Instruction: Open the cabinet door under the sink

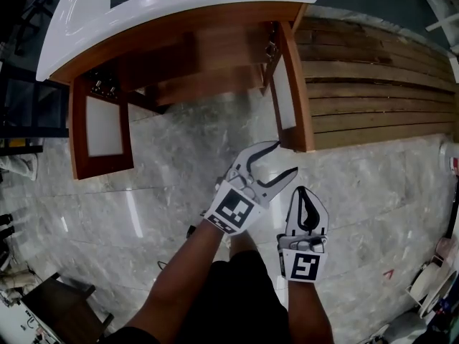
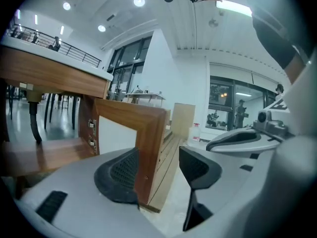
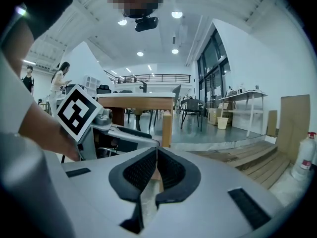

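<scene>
1. Left white two-jaw gripper point(image 1: 284, 158) aims toward one o'clock, jaws apart, bare left forearm point(image 1: 179, 282) extending toward seven o'clock.
2. Right white two-jaw gripper point(image 1: 304, 193), at its four o'clock, aims at twelve o'clock, jaws together.

Right cabinet door point(image 1: 292, 95), reddish wood frame, white panel, swung wide open, left door point(image 1: 102, 125) likewise
</scene>
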Demonstrator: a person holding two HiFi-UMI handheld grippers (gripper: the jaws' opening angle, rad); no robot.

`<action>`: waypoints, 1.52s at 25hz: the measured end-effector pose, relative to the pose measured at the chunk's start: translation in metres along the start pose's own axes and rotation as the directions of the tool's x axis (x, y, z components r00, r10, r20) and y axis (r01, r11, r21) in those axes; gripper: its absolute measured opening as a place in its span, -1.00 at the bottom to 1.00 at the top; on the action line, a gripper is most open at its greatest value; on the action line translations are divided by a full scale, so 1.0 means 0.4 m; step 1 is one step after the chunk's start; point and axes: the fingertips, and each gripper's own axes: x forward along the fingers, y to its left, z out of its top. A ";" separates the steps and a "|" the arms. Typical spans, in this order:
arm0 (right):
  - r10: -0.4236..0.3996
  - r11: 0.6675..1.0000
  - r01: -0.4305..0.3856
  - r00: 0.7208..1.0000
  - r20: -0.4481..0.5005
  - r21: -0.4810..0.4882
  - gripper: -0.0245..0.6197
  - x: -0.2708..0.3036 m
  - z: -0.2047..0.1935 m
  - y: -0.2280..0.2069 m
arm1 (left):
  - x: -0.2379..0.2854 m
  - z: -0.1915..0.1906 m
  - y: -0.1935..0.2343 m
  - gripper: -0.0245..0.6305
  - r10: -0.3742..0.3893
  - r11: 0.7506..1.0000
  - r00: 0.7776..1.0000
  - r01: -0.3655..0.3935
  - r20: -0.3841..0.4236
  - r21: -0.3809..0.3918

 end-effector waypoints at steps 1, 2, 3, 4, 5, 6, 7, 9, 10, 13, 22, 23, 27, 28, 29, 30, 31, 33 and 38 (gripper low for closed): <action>-0.001 1.000 0.001 1.000 0.002 0.000 -0.85 -0.004 0.004 -0.003 | -0.006 0.001 -0.002 -0.10 0.005 1.000 1.000 -0.005 -0.001 -0.005; 0.000 1.000 0.000 1.000 0.002 0.001 -0.85 -0.008 0.008 -0.004 | -0.016 0.002 -0.002 -0.10 0.012 1.000 1.000 -0.012 -0.001 -0.011; 0.002 1.000 -0.002 1.000 0.002 0.004 -0.85 -0.012 0.013 -0.003 | -0.028 0.003 -0.002 -0.10 0.021 1.000 1.000 -0.021 0.000 -0.018; 0.005 1.000 -0.005 1.000 0.002 0.005 -0.85 -0.016 0.019 0.000 | -0.044 0.005 -0.001 -0.10 0.033 0.999 0.999 -0.033 0.000 -0.027; 0.010 1.000 -0.010 1.000 0.003 0.005 -0.85 -0.020 0.028 0.006 | -0.062 0.007 0.000 -0.10 0.047 0.998 0.999 -0.047 0.000 -0.037; 0.018 1.000 -0.018 1.000 0.005 0.003 -0.85 -0.024 0.038 0.015 | -0.084 0.010 0.001 -0.10 0.062 0.997 0.998 -0.062 -0.001 -0.046; 0.027 1.000 -0.027 1.000 0.007 0.000 -0.85 -0.028 0.051 0.026 | -0.108 0.013 0.004 -0.12 0.078 0.996 0.997 -0.078 -0.003 -0.053; 0.049 0.999 -0.049 0.999 0.014 -0.005 -0.85 -0.030 0.081 0.049 | -0.159 0.026 0.011 -0.13 0.115 0.991 0.993 -0.115 -0.006 -0.064; 0.062 0.998 -0.062 0.998 0.021 -0.009 -0.85 -0.028 0.099 0.060 | -0.184 0.036 0.018 -0.15 0.136 0.988 0.991 -0.136 -0.006 -0.069; 0.107 0.994 -0.106 0.993 0.041 -0.026 -0.85 -0.028 0.165 0.094 | -0.267 0.085 0.027 -0.23 0.192 0.977 0.981 -0.191 0.005 -0.094; 0.241 0.967 -0.228 0.963 0.121 -0.114 -0.85 -0.055 0.408 0.196 | -0.521 0.319 0.026 -0.70 0.389 0.919 0.916 -0.379 0.100 -0.106; 0.253 0.964 -0.238 0.959 0.129 -0.122 -0.85 -0.066 0.434 0.205 | -0.549 0.341 0.022 -0.75 0.408 0.911 0.907 -0.396 0.103 -0.115; 0.297 0.950 -0.276 0.943 0.151 -0.145 -0.85 -0.118 0.531 0.241 | -0.658 0.402 -0.004 -0.85 0.481 0.871 0.873 -0.466 0.078 -0.154; 0.305 0.948 -0.285 0.940 0.154 -0.140 -0.85 -0.128 0.554 0.248 | -0.684 0.414 -0.005 -0.85 0.506 0.856 0.860 -0.489 0.074 -0.165; 0.313 0.946 -0.294 0.937 0.157 -0.135 -0.85 -0.137 0.578 0.253 | -0.707 0.427 -0.006 -0.85 0.529 0.841 0.845 -0.511 0.072 -0.178; 0.322 0.944 -0.303 0.933 0.160 -0.134 -0.85 -0.142 0.601 0.257 | -0.727 0.443 -0.007 -0.85 0.549 0.827 0.833 -0.528 0.073 -0.191; 0.332 0.940 -0.312 0.929 0.162 -0.136 -0.85 -0.144 0.622 0.261 | -0.743 0.461 -0.008 -0.85 0.559 0.820 0.825 -0.536 0.081 -0.202; 0.346 0.935 -0.326 0.925 0.157 -0.138 -0.85 -0.136 0.659 0.267 | -0.759 0.510 -0.015 -0.85 0.552 0.827 0.825 -0.523 0.120 -0.206; 0.433 0.898 -0.406 0.883 0.182 -0.171 -0.85 -0.120 0.774 0.306 | -0.743 0.618 -0.026 -0.85 0.530 0.848 0.837 -0.516 0.138 -0.122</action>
